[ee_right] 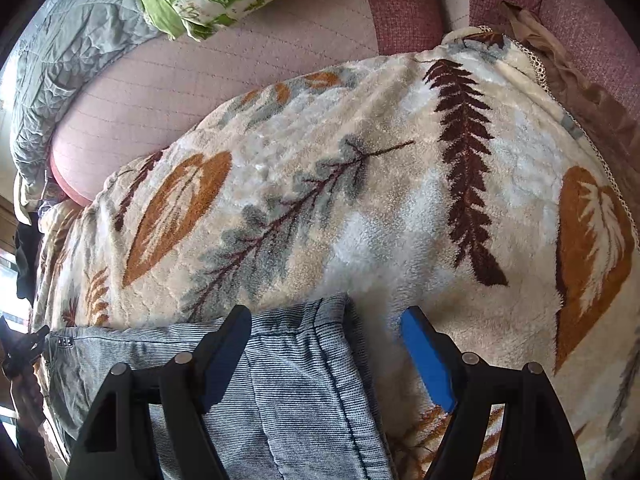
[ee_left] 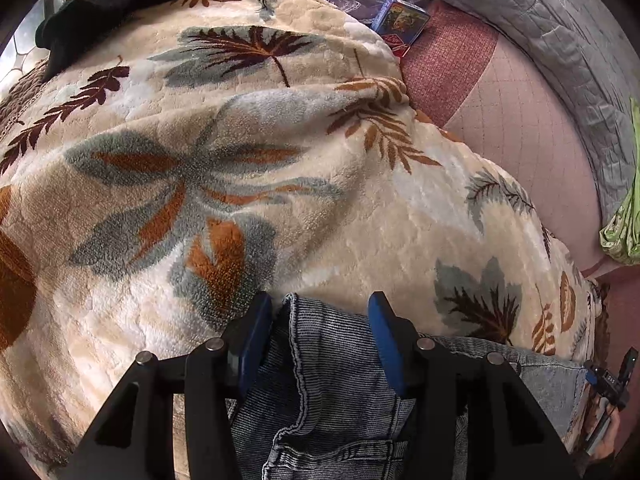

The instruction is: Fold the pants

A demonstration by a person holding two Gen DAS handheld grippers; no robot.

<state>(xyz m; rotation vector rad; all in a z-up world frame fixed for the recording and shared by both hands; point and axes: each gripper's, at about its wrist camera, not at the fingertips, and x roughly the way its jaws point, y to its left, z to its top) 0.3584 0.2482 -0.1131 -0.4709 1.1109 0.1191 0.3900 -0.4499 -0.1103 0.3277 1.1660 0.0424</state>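
The pants (ee_left: 332,380), pale blue ribbed denim with dark seams, lie flat on a leaf-patterned blanket (ee_left: 240,184) over the bed. The left claw (ee_left: 320,312) straddles a hem, spread, untouching. The right claw (ee_right: 326,324), spread, straddles the other edge. A card box (ee_left: 400,20) sits beyond.

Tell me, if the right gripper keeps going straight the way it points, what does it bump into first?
Probably the jeans. The right gripper points steeply down with its fingers open over the jeans' hemmed edge, which lies on the leaf-print blanket. One finger may touch the blanket instead; depth is hard to judge.
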